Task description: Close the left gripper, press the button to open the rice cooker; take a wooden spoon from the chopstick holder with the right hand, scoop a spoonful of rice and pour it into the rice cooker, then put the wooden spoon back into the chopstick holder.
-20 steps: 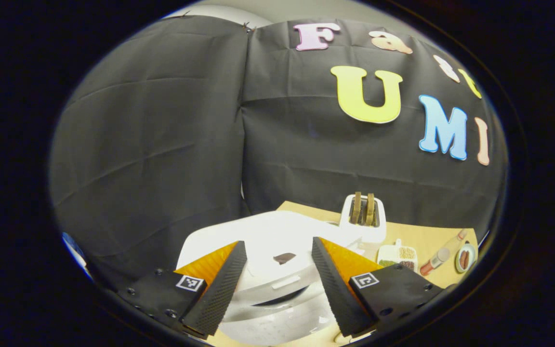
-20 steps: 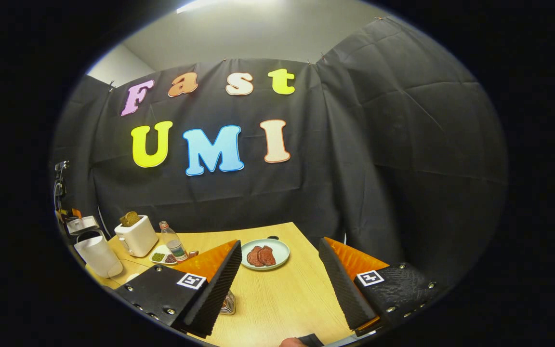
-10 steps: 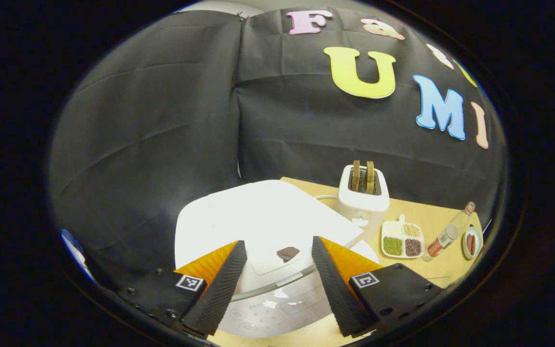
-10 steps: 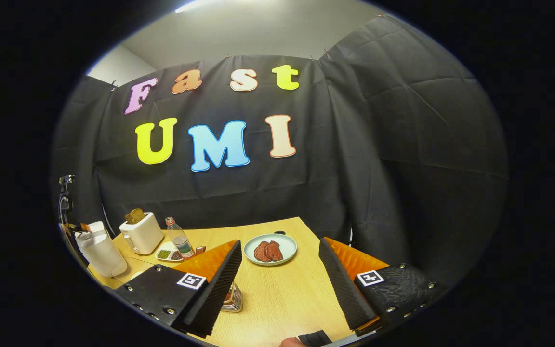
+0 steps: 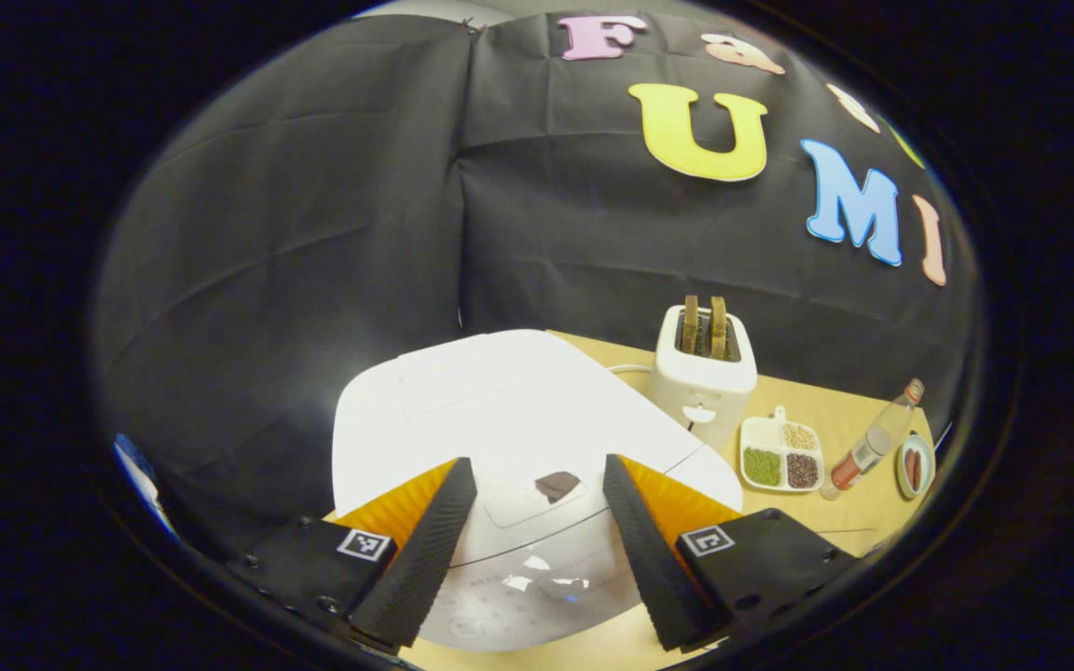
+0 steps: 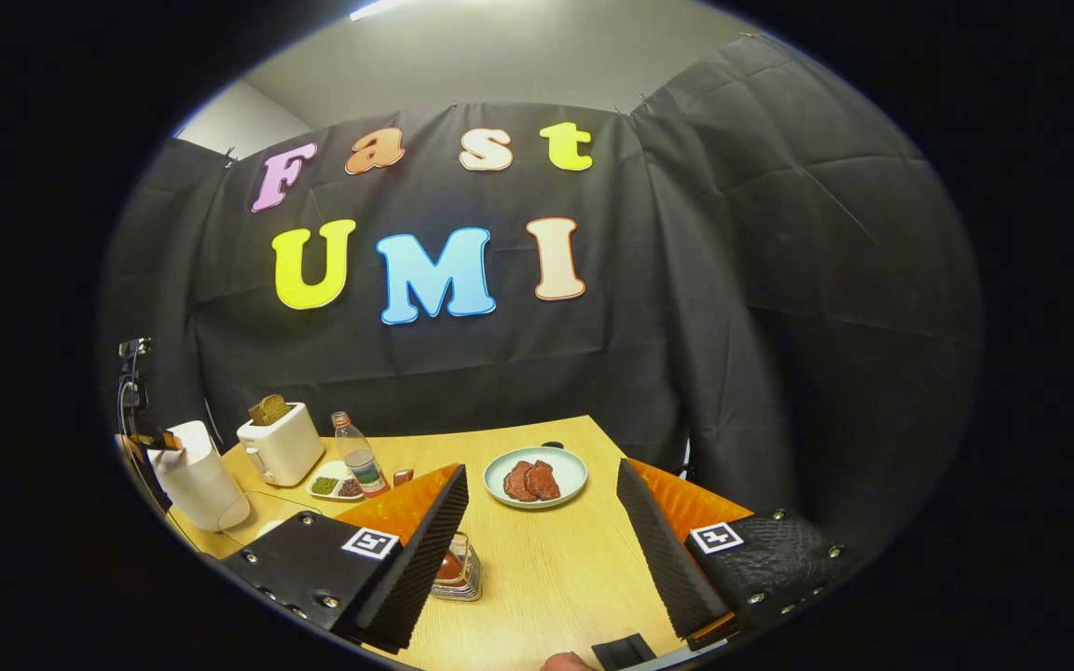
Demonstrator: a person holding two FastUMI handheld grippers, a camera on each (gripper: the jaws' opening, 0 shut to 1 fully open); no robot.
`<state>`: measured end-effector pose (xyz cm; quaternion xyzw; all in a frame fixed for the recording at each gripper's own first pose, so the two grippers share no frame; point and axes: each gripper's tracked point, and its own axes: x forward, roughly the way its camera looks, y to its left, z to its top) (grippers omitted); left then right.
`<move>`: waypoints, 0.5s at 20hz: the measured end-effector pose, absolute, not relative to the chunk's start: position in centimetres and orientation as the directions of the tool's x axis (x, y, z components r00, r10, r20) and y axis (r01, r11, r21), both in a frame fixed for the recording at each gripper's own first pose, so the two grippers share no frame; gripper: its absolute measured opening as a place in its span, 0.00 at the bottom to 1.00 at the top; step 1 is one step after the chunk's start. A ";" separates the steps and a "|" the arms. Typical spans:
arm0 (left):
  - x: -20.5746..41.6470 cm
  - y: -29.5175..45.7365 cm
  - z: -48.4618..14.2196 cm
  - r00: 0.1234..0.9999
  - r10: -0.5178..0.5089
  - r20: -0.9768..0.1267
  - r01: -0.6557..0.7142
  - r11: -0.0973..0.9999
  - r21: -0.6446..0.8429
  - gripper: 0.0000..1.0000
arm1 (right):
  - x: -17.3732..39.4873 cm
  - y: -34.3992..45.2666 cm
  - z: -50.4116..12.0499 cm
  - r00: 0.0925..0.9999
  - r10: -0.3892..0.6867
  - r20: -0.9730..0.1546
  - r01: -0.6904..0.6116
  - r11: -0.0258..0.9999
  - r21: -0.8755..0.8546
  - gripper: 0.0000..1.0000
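Left gripper view: the left gripper (image 5: 530, 545) is seen with its fingers spread apart and nothing held between them. Directly ahead of and below the fingers sits the white rice cooker (image 5: 500, 419), lid closed; its front panel lies between the two fingers, and its lower front edge and left side are partly hidden behind them. A small dark mark (image 5: 557, 485) on the lid, just ahead of the gap between the fingers, is too small to identify. Beyond the right finger stands a white toaster (image 5: 703, 373) with two slices in its slots; further right are a divided dish of grains (image 5: 779, 455), a tilted bottle (image 5: 868, 445) and a plate (image 5: 915, 466), the last cut off at the edge of the view. All rest on a wooden table (image 5: 835, 410).

Right gripper view: the right gripper (image 6: 542, 559) is likewise released, fingers wide, gripping nothing. Ahead, between the fingers, a plate with reddish slices (image 6: 535, 477) is noted. A small glass jar (image 6: 459, 567) is half hidden behind the left finger. Far off to the left the rice cooker (image 6: 194, 477) is seen near the view's rim, with something small and indistinct on top of it. No part of the chopstick holder or wooden spoon could be made out with certainty. A dark object (image 6: 621, 650) and a fingertip are cut off at the bottom edge.
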<state>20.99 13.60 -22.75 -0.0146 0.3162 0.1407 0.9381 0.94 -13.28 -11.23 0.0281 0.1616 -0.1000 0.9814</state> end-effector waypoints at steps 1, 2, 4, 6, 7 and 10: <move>21.0 13.5 -22.7 0.764 0.255 -0.593 -0.261 0.962 0.078 0.97 | 1.0 -13.0 -11.2 0.928 -0.182 -0.326 0.203 0.979 0.031 0.98; 21.1 13.3 -22.4 0.769 0.254 -0.586 -0.254 0.963 0.085 0.97 | 1.1 -12.6 -11.1 0.928 -0.176 -0.328 0.200 0.979 0.040 0.98; 20.9 13.0 -22.3 0.778 0.235 -0.583 -0.237 0.969 0.074 0.96 | 1.3 -12.0 -10.1 0.937 -0.169 -0.307 0.193 0.980 0.050 0.98; 20.6 12.7 -21.3 0.800 0.217 -0.559 -0.215 0.974 0.070 0.96 | 1.6 -11.2 -9.2 0.945 -0.156 -0.287 0.177 0.983 0.048 0.98; 20.4 12.4 -20.3 0.822 0.207 -0.531 -0.203 0.977 0.067 0.96 | 1.7 -10.7 -8.9 0.947 -0.145 -0.285 0.165 0.985 0.047 0.98; 19.1 10.6 -15.9 0.895 0.153 -0.419 -0.161 0.987 0.016 0.96 | 1.9 -9.1 -8.1 0.955 -0.118 -0.272 0.137 0.989 0.053 0.98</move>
